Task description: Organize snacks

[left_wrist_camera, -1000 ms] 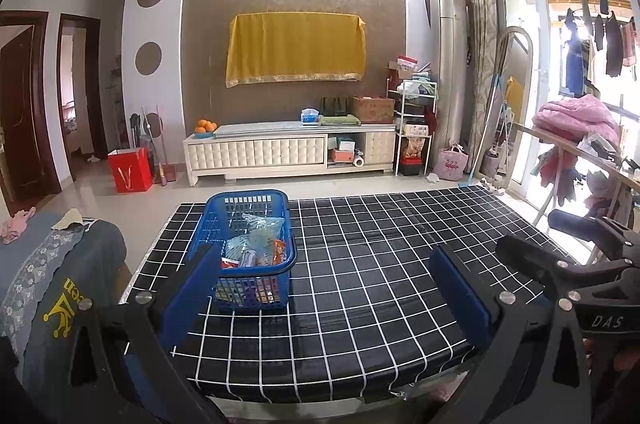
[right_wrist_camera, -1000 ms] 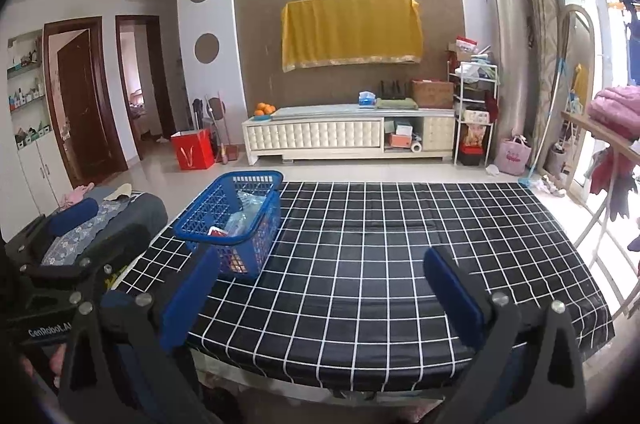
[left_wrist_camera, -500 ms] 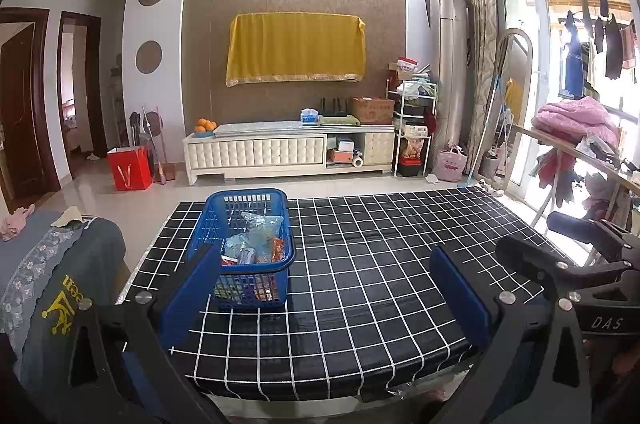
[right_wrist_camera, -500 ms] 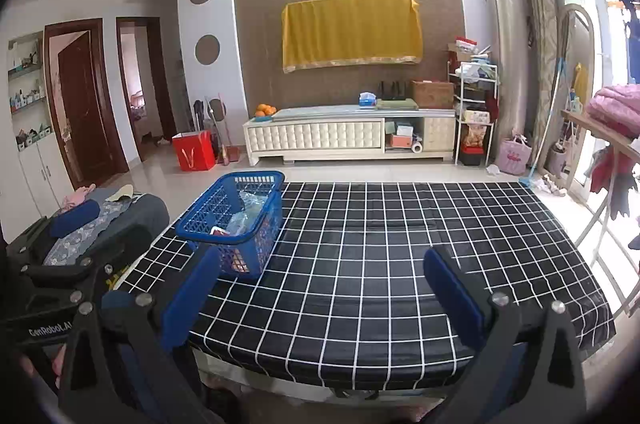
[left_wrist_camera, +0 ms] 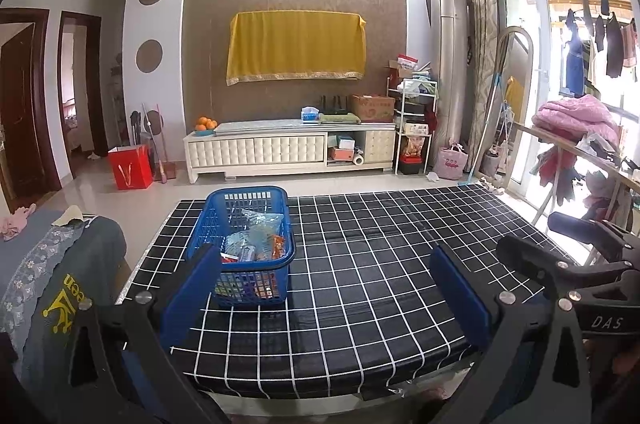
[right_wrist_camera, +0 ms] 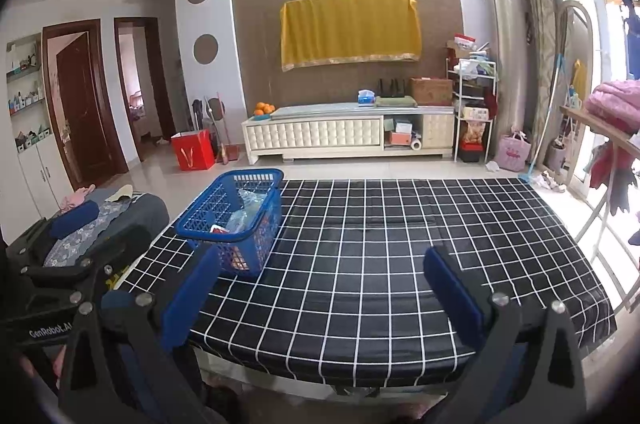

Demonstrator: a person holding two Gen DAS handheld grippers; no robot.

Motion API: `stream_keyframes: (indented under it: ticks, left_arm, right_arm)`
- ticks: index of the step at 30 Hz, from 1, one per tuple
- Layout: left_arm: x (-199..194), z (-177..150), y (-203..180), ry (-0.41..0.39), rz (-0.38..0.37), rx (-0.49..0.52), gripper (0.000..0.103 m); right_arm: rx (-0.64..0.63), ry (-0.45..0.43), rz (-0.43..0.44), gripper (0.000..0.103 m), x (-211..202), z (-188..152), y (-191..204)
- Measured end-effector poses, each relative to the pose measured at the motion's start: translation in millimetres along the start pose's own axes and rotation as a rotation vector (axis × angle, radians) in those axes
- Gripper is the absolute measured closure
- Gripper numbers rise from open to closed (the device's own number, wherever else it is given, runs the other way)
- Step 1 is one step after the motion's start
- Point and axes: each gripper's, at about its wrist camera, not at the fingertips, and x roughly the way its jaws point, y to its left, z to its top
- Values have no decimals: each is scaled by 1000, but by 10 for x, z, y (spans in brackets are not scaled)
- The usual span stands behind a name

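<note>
A blue plastic basket [left_wrist_camera: 244, 244] [right_wrist_camera: 236, 220] with several snack packets [left_wrist_camera: 256, 240] inside stands at the left side of a table under a black checked cloth [left_wrist_camera: 360, 264] [right_wrist_camera: 380, 244]. My left gripper [left_wrist_camera: 324, 288] hovers open over the table's near edge, its left pad just in front of the basket, nothing between its fingers. My right gripper [right_wrist_camera: 320, 288] is also open and empty, held near the front edge, the basket ahead to its left. The other gripper shows at the right edge of the left wrist view and at the lower left of the right wrist view.
A grey chair with a dark cloth [left_wrist_camera: 52, 264] stands left of the table. Beyond the table are a white TV cabinet [left_wrist_camera: 288, 148], a red bag [left_wrist_camera: 130, 166] on the floor, and a clothes rack with a pink blanket [left_wrist_camera: 576, 120] at the right.
Both grippers have held almost still; the views shift only slightly. The basket and snacks have not moved.
</note>
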Motion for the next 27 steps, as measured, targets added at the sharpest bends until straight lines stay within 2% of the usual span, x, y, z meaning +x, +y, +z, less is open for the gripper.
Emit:
stream_keyframes:
  ticks: [27]
  left_arm:
    - [-47,-29,-40,-8,10,12,0]
  right_arm:
    - [10,5,0,0,-29,-56,4]
